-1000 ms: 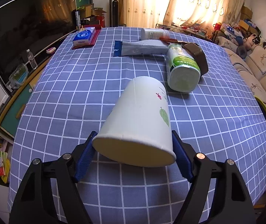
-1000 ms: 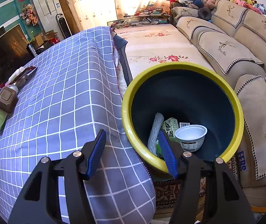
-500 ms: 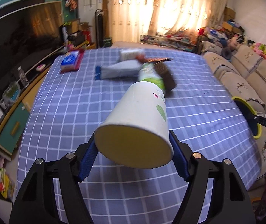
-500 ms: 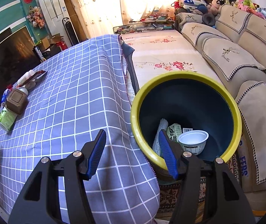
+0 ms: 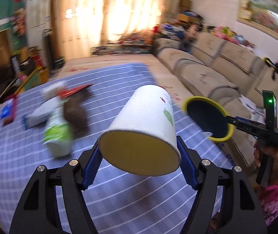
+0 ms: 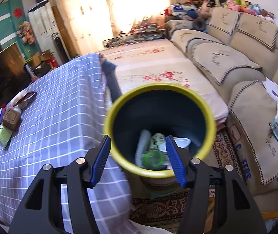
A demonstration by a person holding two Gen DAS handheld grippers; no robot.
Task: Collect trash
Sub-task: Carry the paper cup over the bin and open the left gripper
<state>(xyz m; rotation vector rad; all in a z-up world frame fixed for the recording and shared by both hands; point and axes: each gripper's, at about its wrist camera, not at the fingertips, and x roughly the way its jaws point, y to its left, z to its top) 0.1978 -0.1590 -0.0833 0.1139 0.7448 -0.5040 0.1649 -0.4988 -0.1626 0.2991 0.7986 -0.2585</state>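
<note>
A white paper cup [image 5: 144, 124], lying on its side with its mouth toward the camera, is clamped between the blue pads of the left gripper [image 5: 139, 161] above the blue checked tablecloth [image 5: 119, 198] of the table. Farther along the cloth, toward its far left corner, lies a blurred cluster of other litter: a green-and-white bottle [image 5: 58, 134] on its side, a brown box [image 5: 75, 110] touching it, a pale pouch [image 5: 41, 115] and a red wrapper [image 5: 74, 90]. A blue packet [image 5: 7, 111] sits at the left edge. Off the table's right edge stands the yellow-rimmed bin [image 6: 209, 117], its dark inside already holding a white tub [image 6: 182, 142], a green-capped item [image 6: 152, 159] and a pale roll [image 6: 142, 146]. The right gripper [image 6: 138, 159], in a person's hand with a pink sleeve, grips the near rim of the bin, one jaw outside the wall and one inside. A beige sofa [image 6: 226, 58] runs behind the bin, a flowered mat [image 6: 158, 68] between it and the table.
</note>
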